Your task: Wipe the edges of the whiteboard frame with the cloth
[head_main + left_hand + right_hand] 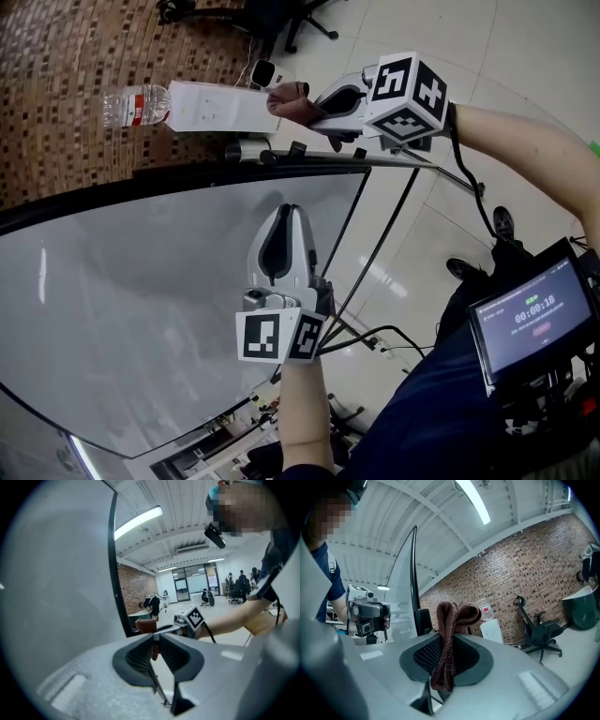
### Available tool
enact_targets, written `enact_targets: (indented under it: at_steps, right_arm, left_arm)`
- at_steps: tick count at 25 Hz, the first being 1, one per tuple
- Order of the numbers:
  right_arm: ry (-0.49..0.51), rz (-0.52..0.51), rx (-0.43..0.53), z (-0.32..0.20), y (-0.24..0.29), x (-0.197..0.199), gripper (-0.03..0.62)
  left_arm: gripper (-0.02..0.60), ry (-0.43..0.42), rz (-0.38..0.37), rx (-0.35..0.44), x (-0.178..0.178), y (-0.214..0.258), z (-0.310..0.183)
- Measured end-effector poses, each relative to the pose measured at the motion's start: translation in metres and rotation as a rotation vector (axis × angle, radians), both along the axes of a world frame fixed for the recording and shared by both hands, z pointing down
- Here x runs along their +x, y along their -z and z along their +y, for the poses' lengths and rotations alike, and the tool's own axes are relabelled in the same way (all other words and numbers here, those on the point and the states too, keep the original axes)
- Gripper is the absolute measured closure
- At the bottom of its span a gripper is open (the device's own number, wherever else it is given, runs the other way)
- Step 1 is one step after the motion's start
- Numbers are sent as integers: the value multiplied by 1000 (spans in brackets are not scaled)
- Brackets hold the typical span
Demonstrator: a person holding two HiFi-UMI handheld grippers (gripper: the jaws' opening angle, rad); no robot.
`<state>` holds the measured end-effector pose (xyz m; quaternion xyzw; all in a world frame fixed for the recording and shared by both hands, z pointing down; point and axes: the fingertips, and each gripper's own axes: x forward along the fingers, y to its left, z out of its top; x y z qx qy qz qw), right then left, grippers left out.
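The whiteboard (141,281) fills the lower left of the head view, with its black frame (187,178) along the top and down the right side. My right gripper (311,106) hovers just beyond the board's top right corner, shut on a folded brown cloth (286,99). In the right gripper view the cloth (452,616) sticks up between the jaws beside the frame edge (412,573). My left gripper (289,210) hangs in front of the board face, jaws together with nothing in them. The left gripper view looks over its jaw tips (154,638) to the cloth (146,625) and the frame (114,564).
A water bottle (136,105) and a white box (216,108) lie beyond the board by a brick wall. An office chair (281,19) stands further back. A timer screen (530,319) sits at my right. The board's stand legs (375,253) run over the tiled floor.
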<state>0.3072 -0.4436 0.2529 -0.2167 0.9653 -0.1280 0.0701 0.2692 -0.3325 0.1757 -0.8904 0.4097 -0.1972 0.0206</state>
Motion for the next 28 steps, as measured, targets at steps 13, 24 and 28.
enact_targets:
  at_steps: [13,24,28]
  right_arm:
    - [187,-89,-76,10,-47,-29,536]
    - [86,-134,-274,10,-131,-32,536]
    - [60,-173,-319,10,-151,-31,536]
  left_arm:
    - [535,31,16,-69,14,-43,-9]
    - [535,3,11,-235,3,-120,4]
    - [535,-13,3,-274,6,-136,3]
